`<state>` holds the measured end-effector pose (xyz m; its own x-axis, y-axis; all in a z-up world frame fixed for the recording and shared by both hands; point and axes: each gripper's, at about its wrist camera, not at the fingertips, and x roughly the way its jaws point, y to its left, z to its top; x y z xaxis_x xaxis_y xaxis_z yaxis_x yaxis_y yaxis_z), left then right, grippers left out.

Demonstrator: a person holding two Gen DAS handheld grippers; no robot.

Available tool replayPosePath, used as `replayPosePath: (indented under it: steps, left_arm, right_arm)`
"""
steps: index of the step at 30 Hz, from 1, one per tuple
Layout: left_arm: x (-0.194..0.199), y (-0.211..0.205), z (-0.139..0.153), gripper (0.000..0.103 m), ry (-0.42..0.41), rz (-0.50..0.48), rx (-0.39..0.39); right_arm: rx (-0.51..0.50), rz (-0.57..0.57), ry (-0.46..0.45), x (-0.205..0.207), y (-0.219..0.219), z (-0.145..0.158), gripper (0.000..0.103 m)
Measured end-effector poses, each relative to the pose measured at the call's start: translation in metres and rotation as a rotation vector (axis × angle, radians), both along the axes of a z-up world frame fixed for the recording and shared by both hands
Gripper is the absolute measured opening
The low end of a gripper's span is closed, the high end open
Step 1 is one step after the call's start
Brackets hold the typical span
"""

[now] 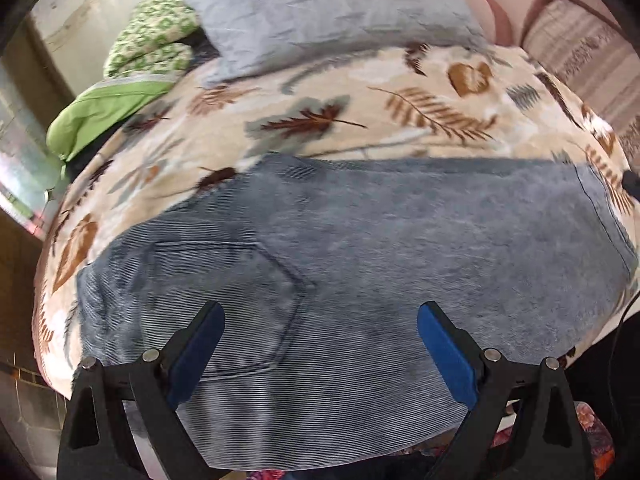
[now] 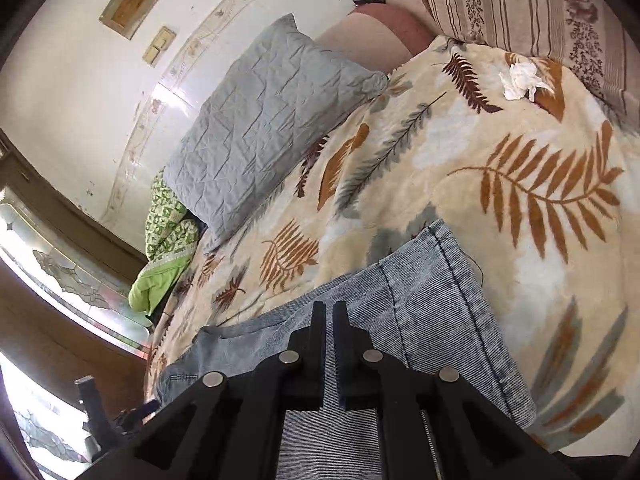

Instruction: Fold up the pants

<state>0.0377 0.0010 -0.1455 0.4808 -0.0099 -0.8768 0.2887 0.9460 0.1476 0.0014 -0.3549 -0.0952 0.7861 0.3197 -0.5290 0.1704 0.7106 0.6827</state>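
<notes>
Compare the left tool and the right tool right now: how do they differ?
The left tool stands wide open; the right tool is shut, holding nothing. The left tool's fingers carry blue pads; the right tool's fingers look all black from this angle. Both hang above the folded pants on the leaf-print blanket.

Daylight fills both views, bright and soft, with no hard shadows on the blanket (image 2: 460,184). In the right wrist view a glare patch shines on the white wall (image 2: 80,80), and the window (image 2: 60,272) at the lower left is washed out. The left wrist view is smeared with motion blur, most on the leaf print and the pillow (image 1: 332,12); the pants (image 1: 360,240) keep their ribbed weave. Both pictures bulge strongly, straight lines curve toward the edges, and dark corners ring each frame.
</notes>
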Motion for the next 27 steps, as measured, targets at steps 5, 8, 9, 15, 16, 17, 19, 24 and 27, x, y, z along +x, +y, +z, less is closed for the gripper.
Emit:
replayPosePath:
  steps: [5,8,9,15,16,17,19,24,27]
  left_arm:
    - [0.002,-0.021,-0.022,0.097,0.023,-0.035,0.056]
    - [0.005,-0.025,-0.035,0.097,0.054,-0.044,0.079]
    - [0.004,-0.026,-0.036,0.097,0.051,-0.050,0.086]
    - [0.001,-0.027,-0.034,0.097,0.034,-0.067,0.094]
    - [0.001,-0.027,-0.033,0.097,0.035,-0.067,0.091]
    - [0.000,-0.028,-0.033,0.097,0.036,-0.069,0.089]
    - [-0.002,-0.030,-0.031,0.097,0.033,-0.077,0.089]
    - [-0.007,-0.037,-0.026,0.097,0.019,-0.107,0.089]
    - [-0.010,-0.041,-0.019,0.097,0.008,-0.115,0.086]
  right_arm:
    - [-0.042,-0.001,-0.041,-0.011,0.000,0.005,0.006]
    - [-0.089,0.002,-0.035,-0.016,-0.002,0.008,0.006]
    - [-0.100,0.002,-0.030,-0.018,-0.003,0.007,0.006]
    - [-0.117,0.000,-0.022,-0.029,-0.013,0.003,0.006]
    - [-0.110,0.003,-0.033,-0.031,-0.015,0.004,0.006]
    - [-0.106,0.006,-0.048,-0.034,-0.016,0.006,0.006]
    - [-0.103,0.006,-0.081,-0.041,-0.016,0.013,0.011]
    - [0.020,0.016,-0.221,-0.061,-0.022,0.027,0.103]
    - [0.112,0.014,-0.209,-0.062,-0.031,0.023,0.103]
